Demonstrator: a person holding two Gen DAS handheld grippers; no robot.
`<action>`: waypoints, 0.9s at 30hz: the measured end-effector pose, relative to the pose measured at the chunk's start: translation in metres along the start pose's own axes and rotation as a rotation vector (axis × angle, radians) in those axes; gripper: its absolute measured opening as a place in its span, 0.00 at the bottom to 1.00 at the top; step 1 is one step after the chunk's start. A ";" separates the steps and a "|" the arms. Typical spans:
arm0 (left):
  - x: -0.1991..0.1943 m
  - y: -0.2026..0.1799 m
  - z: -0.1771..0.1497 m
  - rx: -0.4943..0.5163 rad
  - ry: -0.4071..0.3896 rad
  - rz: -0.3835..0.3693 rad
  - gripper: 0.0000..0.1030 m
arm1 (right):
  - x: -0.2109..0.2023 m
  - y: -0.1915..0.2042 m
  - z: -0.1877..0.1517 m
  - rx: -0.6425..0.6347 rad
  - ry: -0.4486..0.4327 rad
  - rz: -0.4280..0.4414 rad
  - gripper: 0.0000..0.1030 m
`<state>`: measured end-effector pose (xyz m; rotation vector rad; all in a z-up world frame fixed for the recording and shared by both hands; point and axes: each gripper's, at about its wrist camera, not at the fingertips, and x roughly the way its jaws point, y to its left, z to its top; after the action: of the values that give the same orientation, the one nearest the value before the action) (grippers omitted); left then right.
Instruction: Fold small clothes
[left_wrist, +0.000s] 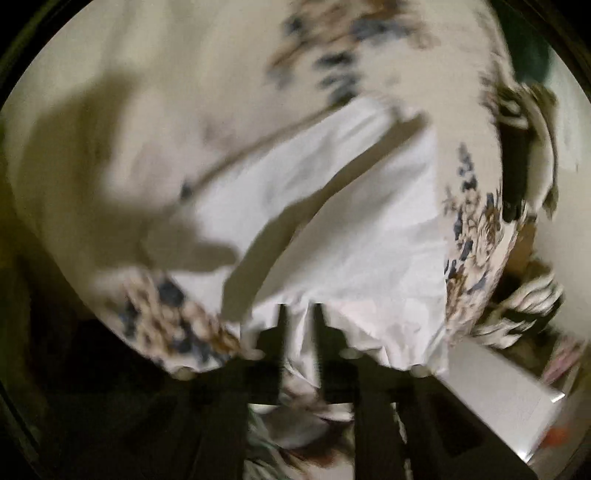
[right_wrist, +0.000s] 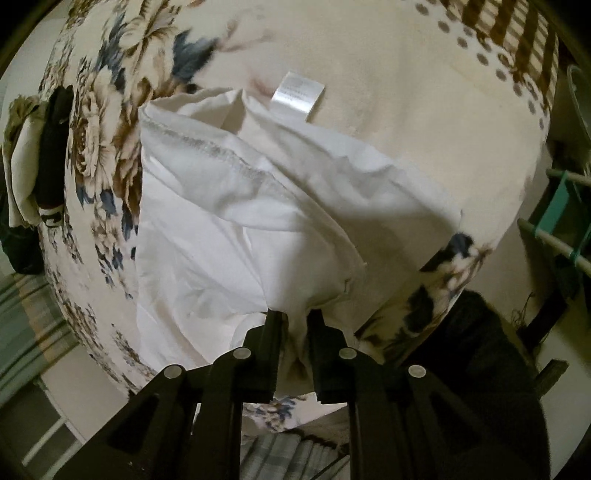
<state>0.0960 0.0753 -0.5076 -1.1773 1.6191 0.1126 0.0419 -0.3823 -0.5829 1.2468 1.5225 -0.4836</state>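
Cloth fills both views: a white garment (left_wrist: 332, 229) lying on a cream bedspread (left_wrist: 147, 92) printed with brown and blue flowers.

Left wrist view, blurred: the left gripper (left_wrist: 300, 314) pinches the near edge of the garment, with white fabric bunched between its two dark fingers. A fold or flap runs diagonally across the cloth, casting a shadow.

Right wrist view, sharper: the right gripper (right_wrist: 293, 317) also pinches the near edge of the white garment (right_wrist: 229, 221), which gathers into the narrow gap between its fingers. A stitched hem (right_wrist: 207, 151) crosses the cloth, and a small care label (right_wrist: 297, 96) sticks out at the far side.

Folding seems barely begun: the garment is rumpled, both near corners are gripped, and no tidy fold shows yet.
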 end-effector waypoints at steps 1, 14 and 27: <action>0.008 0.013 -0.001 -0.076 0.028 -0.041 0.48 | 0.000 -0.004 0.003 0.000 0.009 0.000 0.15; 0.036 0.017 -0.014 -0.159 -0.032 -0.114 0.10 | 0.009 -0.005 0.003 -0.025 -0.005 -0.012 0.15; -0.046 -0.059 -0.016 0.291 -0.217 -0.134 0.05 | -0.028 0.026 -0.018 -0.185 -0.002 0.089 0.12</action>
<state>0.1243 0.0648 -0.4371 -1.0074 1.3128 -0.0769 0.0530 -0.3705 -0.5442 1.1633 1.4681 -0.2796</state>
